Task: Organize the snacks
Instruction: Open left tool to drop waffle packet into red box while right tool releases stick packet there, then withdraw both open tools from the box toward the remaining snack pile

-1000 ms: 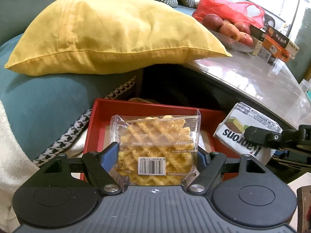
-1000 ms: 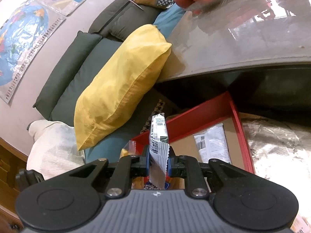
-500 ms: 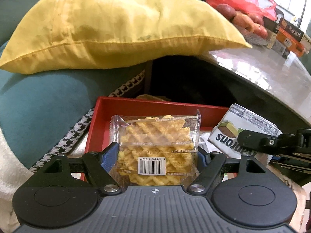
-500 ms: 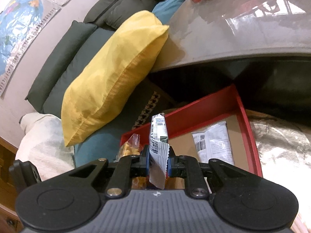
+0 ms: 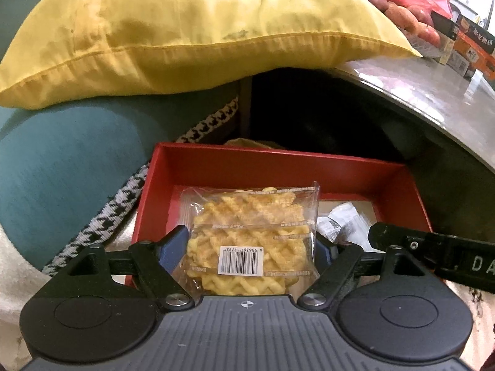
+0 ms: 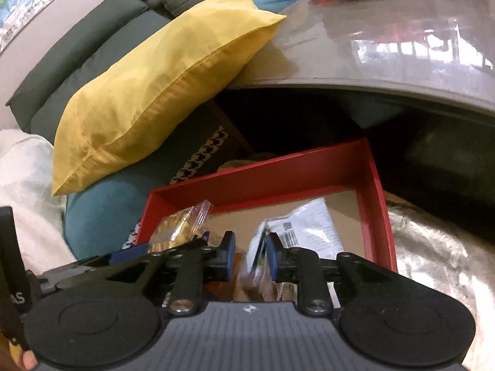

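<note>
In the left wrist view, the yellow cushion (image 5: 185, 31) fills the upper left and rests on a teal cushion (image 5: 77, 154), both soft backing behind the work area. Lower centre sits the red box (image 5: 278, 167), open-topped, which looks like the place where the snacks are being collected.

The left gripper (image 5: 250, 239) holds the waffle packet (image 5: 247, 216) flat, barcode up, low over the left part of the box, so it can lie flat on the floor without tipping. Its jaws have just been opening. The blue pads stand at the wrapper's two side edges with the packet between them, but I cannot tell whether they still press on it.

In the right wrist view, the same waffle packet shows at lower left, inside the box's left wall. Right of it, the right gripper (image 6: 250, 255) hangs over the middle of the box. Its jaws have just been opening and now stand a little apart. The small snack packet (image 6: 258, 256) is between them, blurred, leaning by the right-hand pad with a clear gap on its other side, so it appears to be let go into the box. Further right, a white packet (image 6: 309, 228) already lies on the box floor. The grey table (image 6: 371, 46) overhangs at upper right.
</note>
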Demonstrator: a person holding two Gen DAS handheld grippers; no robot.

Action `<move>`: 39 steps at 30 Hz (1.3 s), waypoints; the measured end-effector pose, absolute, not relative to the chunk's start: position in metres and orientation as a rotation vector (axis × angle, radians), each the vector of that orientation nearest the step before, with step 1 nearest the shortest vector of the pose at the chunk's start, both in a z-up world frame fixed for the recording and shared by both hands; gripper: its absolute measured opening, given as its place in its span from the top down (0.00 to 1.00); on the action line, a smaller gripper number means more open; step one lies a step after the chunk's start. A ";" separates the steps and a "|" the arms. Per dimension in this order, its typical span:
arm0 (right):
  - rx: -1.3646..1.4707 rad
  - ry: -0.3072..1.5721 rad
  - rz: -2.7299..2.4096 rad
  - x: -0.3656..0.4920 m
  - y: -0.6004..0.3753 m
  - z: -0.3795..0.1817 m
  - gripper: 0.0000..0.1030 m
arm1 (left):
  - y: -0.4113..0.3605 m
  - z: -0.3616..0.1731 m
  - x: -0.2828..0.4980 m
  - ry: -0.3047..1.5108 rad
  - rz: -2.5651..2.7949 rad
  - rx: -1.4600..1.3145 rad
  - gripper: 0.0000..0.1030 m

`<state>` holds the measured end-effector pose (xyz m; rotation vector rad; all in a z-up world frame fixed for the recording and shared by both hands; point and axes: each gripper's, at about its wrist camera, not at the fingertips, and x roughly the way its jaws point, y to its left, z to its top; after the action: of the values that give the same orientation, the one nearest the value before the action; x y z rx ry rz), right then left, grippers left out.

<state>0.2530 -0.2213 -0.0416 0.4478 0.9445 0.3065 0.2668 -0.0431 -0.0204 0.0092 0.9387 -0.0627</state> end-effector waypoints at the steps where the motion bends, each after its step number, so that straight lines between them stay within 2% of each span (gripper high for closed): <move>1: 0.439 0.944 0.299 0.253 -0.221 -0.041 0.80 | -0.042 -0.020 0.267 0.941 -0.066 0.000 0.17; 7: 0.431 0.939 0.251 0.246 -0.230 -0.035 0.79 | -0.042 -0.017 0.266 0.951 -0.103 -0.028 0.16; 12: 0.423 0.916 0.244 0.235 -0.237 -0.019 0.76 | -0.037 -0.001 0.260 0.885 -0.078 -0.008 0.06; 24: 0.369 0.975 0.222 0.187 -0.240 -0.018 0.73 | -0.019 0.008 0.224 0.889 -0.113 -0.008 0.06; 39: 0.314 1.116 0.231 0.150 -0.224 -0.052 0.61 | -0.003 -0.013 0.171 1.002 -0.156 -0.036 0.05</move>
<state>0.1499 -0.2237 -0.0524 0.3142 1.1159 0.2310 0.1705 -0.0032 -0.0134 -0.0360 1.0022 -0.1563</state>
